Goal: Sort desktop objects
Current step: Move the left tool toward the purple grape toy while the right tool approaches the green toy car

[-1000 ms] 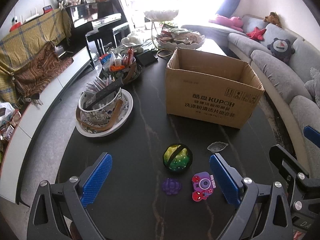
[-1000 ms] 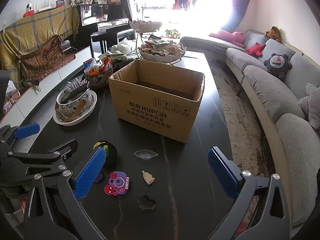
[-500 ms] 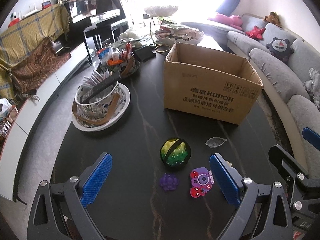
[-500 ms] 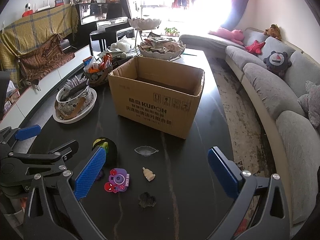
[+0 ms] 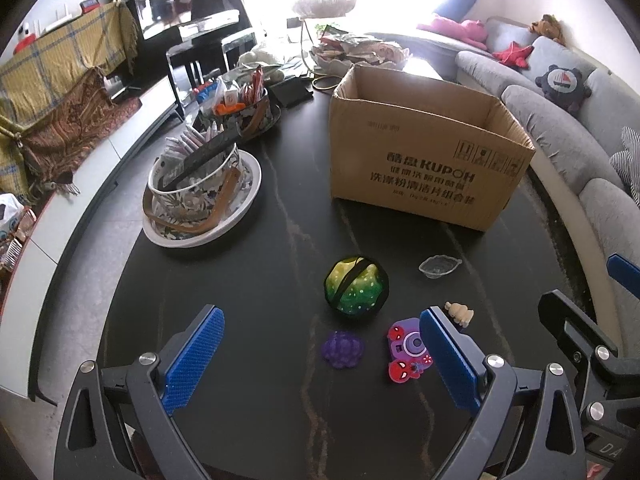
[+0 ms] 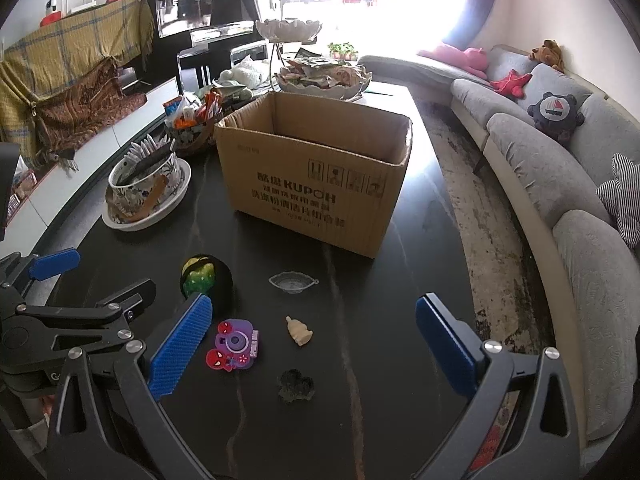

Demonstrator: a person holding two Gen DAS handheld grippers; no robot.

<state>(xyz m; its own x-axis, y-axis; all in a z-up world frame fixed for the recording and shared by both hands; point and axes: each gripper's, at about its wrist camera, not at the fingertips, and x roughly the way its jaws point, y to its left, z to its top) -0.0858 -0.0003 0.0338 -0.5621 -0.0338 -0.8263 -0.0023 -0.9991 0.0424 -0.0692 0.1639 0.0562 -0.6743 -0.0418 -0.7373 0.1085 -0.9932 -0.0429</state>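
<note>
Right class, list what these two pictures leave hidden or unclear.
- Box floor: both views, its walls hide it.
- Purple camera toy: left wrist view, a finger covers its edge.
- Grape toy: absent from right wrist view.
- Dark lump: right wrist view, too dim to identify.

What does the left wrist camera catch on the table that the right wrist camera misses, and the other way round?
Only the left wrist view shows the purple grape-shaped piece, lying just in front of the ball.

Only the right wrist view shows the small dark flat piece, lying nearest the camera.

Both show the cardboard box, the green and yellow ball, the clear leaf-shaped dish, the purple toy camera and the cream figurine. Each claw, left and right, is open and holds nothing.
</note>
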